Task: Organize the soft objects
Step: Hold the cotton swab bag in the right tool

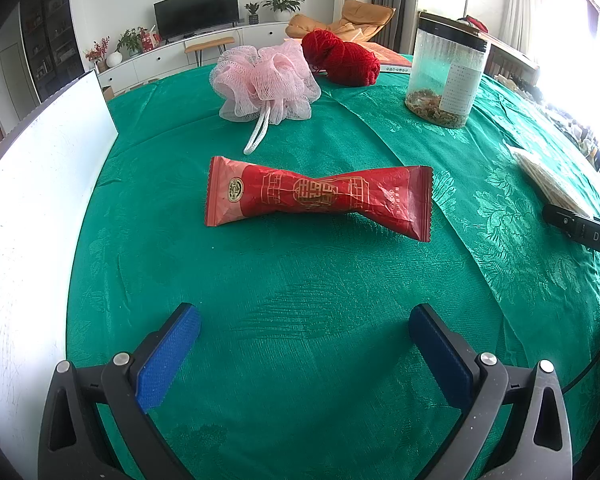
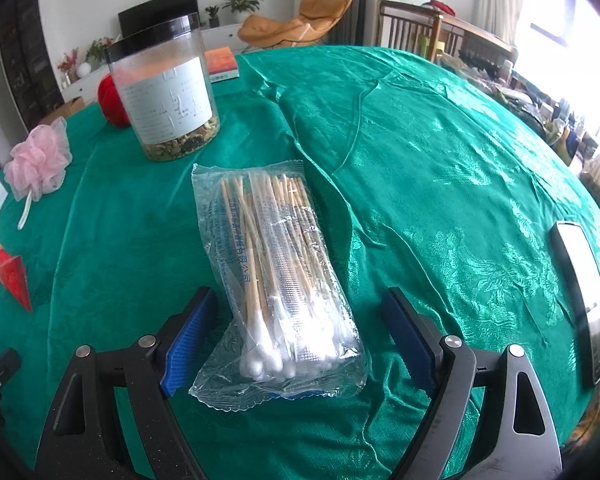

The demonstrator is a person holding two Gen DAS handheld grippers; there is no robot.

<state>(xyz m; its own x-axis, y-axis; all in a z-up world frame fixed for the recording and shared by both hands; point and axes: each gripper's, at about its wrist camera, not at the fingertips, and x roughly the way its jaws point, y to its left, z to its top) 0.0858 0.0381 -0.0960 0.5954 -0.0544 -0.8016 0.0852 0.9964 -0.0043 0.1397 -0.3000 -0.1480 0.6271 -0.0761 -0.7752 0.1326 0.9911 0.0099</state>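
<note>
A red foil snack packet (image 1: 318, 196), pinched in at the middle, lies on the green tablecloth (image 1: 300, 360). My left gripper (image 1: 304, 314) stands open just short of it, with nothing between its blue pads. Beyond the packet are a pink mesh bath pouf (image 1: 266, 80) and a ball of red yarn (image 1: 340, 56). In the right wrist view a clear bag of cotton swabs (image 2: 276, 280) lies flat on the cloth between the fingers of my right gripper (image 2: 298, 296). That gripper is open, and its pads stand clear of the bag on both sides.
A clear jar (image 2: 164, 92) with a black lid and dried contents stands behind the swab bag. A white board (image 1: 28, 220) rises along the table's left edge. A dark phone-like slab (image 2: 584, 300) lies at the right, and a book (image 2: 222, 64) at the back.
</note>
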